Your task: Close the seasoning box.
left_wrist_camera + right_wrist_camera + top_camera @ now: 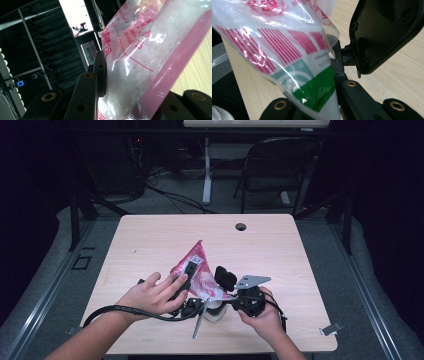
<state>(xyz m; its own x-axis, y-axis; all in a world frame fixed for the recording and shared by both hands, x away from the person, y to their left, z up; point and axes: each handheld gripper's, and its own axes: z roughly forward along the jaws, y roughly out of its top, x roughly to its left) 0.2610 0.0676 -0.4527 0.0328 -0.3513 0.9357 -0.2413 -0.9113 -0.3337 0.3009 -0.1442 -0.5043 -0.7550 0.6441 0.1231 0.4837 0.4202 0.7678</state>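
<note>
Bag [196, 270] — between both grippers' jaws

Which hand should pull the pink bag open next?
Probably the right. The left tool is shut on the pink bag, steadying its upper part. The right tool grips the bag's lower end beside it, so it looks freer to pull away towards the bare wooden table.
</note>
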